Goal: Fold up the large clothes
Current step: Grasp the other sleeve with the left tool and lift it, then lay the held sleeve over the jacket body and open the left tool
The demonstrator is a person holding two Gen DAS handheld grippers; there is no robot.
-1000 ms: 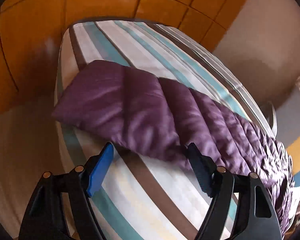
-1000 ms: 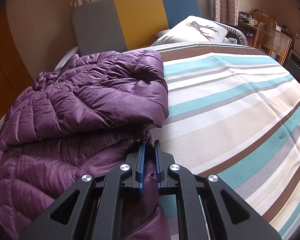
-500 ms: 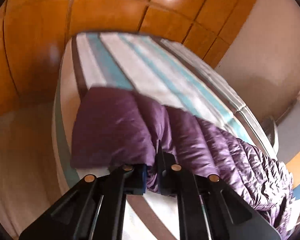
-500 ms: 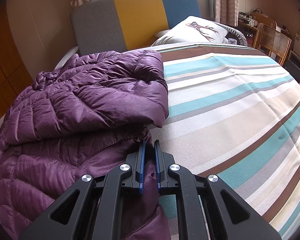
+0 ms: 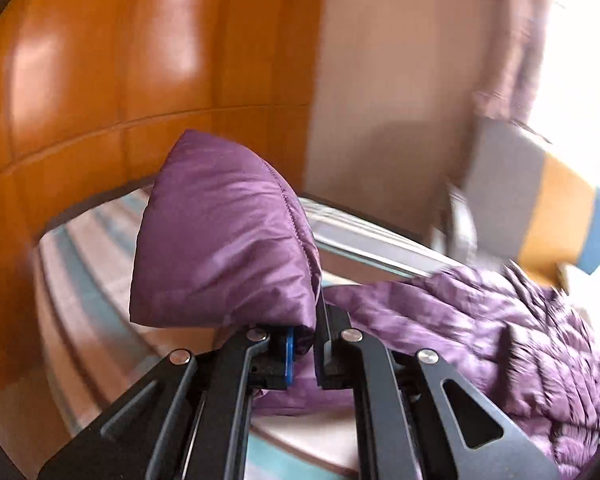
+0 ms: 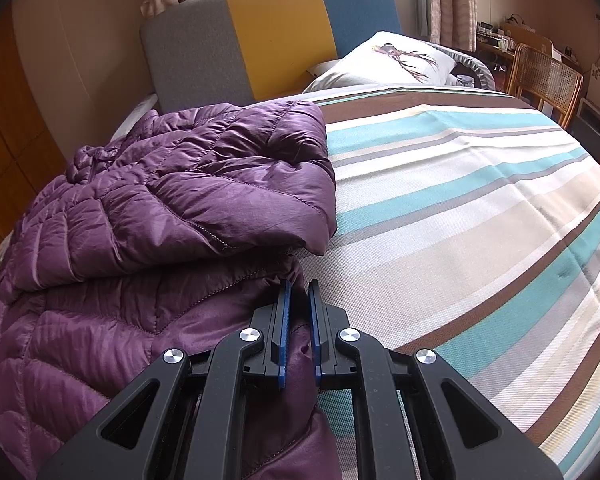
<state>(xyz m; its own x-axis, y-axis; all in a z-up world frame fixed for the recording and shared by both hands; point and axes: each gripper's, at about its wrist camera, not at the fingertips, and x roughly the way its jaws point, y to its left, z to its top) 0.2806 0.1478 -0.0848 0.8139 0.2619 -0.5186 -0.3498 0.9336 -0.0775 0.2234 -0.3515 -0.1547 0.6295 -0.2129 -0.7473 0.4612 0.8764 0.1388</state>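
jacket [image 6: 148,208] | left gripper [image 5: 305,322] clamped on lifted corner | right gripper [image 6: 298,284] clamped on hem; pillow [image 6: 396,58] only here

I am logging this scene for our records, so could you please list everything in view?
jacket: one, purple, quilted, on the left of the bed
bedspread: one, striped teal, brown and cream, covering the bed
headboard: one, grey, yellow and blue, at the head of the bed
pillow: one, white with a deer print, by the headboard
chair: one, wicker, right of the bed
curtains: patterned, by the window
wardrobe: orange wood, behind the bed
left gripper: black, blue pads, shut on a raised jacket corner
right gripper: black, blue pads, shut on the jacket's edge
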